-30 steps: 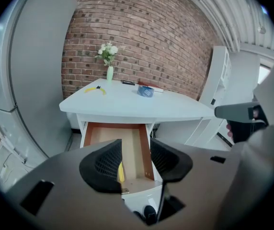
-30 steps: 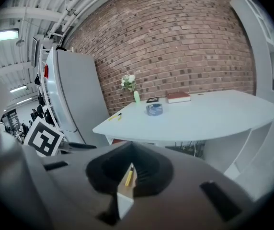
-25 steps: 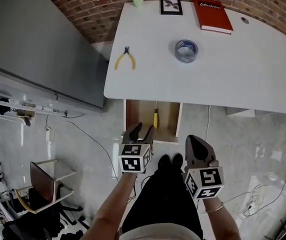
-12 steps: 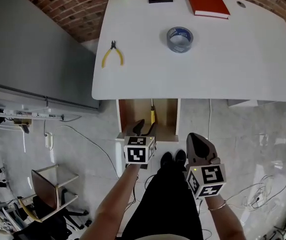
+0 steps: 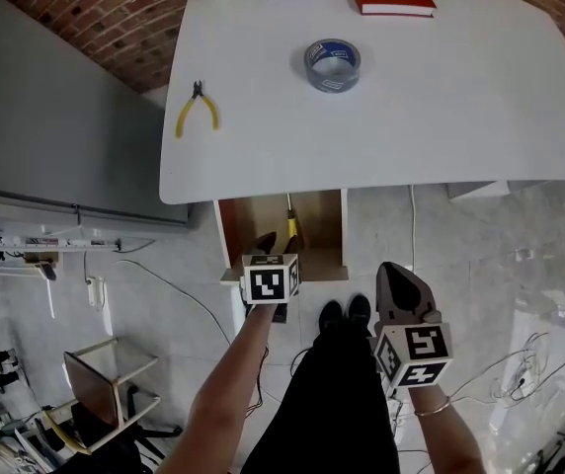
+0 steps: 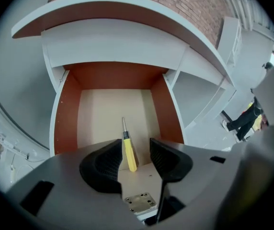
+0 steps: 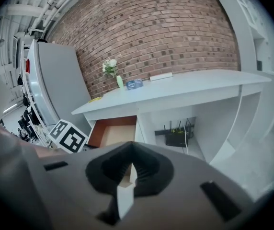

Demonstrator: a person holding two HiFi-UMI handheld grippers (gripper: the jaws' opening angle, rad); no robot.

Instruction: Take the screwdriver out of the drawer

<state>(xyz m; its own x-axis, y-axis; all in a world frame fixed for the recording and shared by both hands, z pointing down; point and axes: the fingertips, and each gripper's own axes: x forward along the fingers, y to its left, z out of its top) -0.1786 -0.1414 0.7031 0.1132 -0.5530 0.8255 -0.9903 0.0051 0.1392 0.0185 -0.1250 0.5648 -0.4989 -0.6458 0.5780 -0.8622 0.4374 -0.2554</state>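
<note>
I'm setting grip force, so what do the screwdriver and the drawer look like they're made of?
Screwdriver: a smooth, opaque yellow handle, likely plastic, with a black collar. The thin grey shaft has a dull sheen and is probably steel.
Drawer: reddish-brown side walls and a pale beige floor, all flat and matte. White edging runs along the wall tops, which suggests laminated board rather than solid wood.

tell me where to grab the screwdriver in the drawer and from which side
The screwdriver lies flat on the drawer floor, shaft pointing to the back. Probably best: come from above at the open front and pinch across its thick yellow handle, the nearer end.
</note>
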